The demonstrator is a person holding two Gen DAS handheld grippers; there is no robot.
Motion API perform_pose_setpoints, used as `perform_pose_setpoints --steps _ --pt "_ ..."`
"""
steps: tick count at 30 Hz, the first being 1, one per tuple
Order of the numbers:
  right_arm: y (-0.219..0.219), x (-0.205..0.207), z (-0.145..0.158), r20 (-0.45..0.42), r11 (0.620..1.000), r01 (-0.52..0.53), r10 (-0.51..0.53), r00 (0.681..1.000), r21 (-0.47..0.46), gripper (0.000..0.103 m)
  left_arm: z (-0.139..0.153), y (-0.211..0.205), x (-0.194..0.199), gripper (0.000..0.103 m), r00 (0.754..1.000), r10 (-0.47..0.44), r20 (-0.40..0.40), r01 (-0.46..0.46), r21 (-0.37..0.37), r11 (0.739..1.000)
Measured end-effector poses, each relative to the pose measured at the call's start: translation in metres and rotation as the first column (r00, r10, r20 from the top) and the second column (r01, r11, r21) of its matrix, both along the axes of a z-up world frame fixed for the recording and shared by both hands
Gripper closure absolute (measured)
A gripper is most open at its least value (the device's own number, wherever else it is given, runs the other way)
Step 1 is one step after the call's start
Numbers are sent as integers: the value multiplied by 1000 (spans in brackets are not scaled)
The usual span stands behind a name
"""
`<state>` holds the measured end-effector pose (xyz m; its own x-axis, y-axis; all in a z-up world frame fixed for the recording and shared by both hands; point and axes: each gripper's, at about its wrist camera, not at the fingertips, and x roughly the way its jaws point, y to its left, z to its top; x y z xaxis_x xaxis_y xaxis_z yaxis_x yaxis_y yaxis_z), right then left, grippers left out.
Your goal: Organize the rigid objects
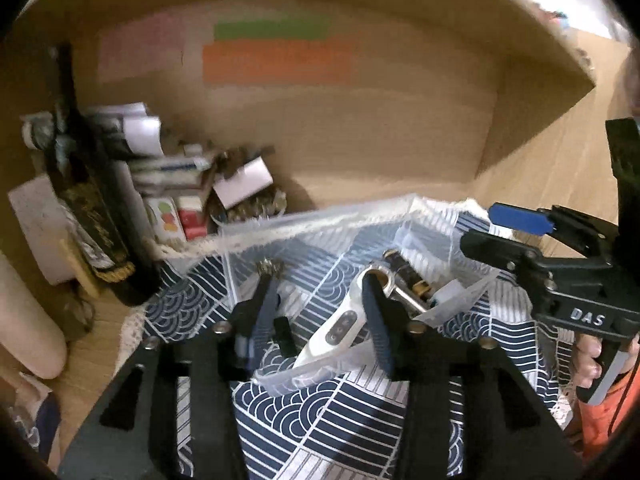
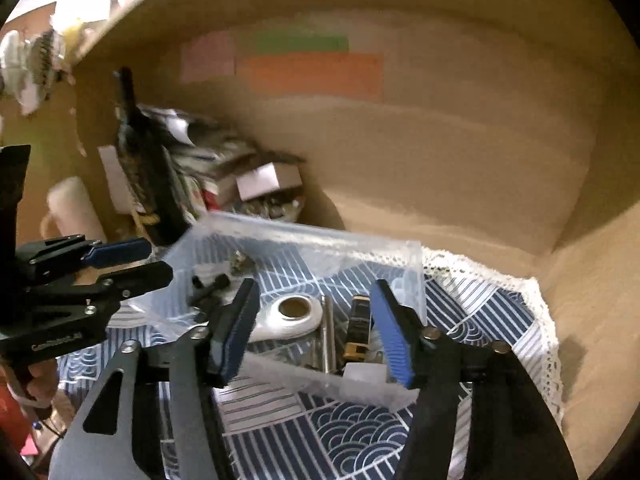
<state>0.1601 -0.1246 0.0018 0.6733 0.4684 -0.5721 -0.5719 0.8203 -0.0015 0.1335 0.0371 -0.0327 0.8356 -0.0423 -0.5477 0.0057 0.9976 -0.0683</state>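
Both tools point(image 1: 320, 304) point(image 2: 316, 320) hang spread over the clear bin's rim point(image 2: 296, 236).

— What's it all sitting on?

— A light wooden shelf surface point(image 2: 580, 280), walled in wood behind. A blue-and-white wave-patterned cloth with a lace edge point(image 2: 480, 312) lies spread over it, lower centre.

— And on the bare wood?

— At the left, a dark glass wine bottle point(image 1: 92, 216) stands upright, with a blurred heap of small cardboard boxes point(image 1: 180, 184) just beside it.
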Motion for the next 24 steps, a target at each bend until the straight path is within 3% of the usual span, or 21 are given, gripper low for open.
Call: perform_pose_setpoints --steps 4,7,9,11,14,17,24 --pt "-10 -24 13 41 999 -3 1 999 47 33 16 -8 -28 45 998 2 66 -3 18 1000" --pt "-18 -43 22 75 997 -1 -4 997 75 27 28 -12 -49 31 994 12 110 -15 27 1000" --pt "-23 -55 27 103 996 3 -13 995 92 20 34 -15 -63 12 989 24 146 -29 37 999" --pt "-27 -69 32 131 995 3 -17 991 104 19 41 -17 -79 6 980 39 194 -49 50 998" --pt "-33 -85 37 155 992 3 -22 988 123 17 48 -20 -95 2 972 36 232 -52 66 996" --pt "-37 -97 39 187 990 23 -49 981 137 0 54 -23 -111 1 965 32 259 -51 64 997" --pt "-43 -117 44 209 986 30 -64 976 163 0 61 -30 -137 0 955 20 296 -42 68 997"
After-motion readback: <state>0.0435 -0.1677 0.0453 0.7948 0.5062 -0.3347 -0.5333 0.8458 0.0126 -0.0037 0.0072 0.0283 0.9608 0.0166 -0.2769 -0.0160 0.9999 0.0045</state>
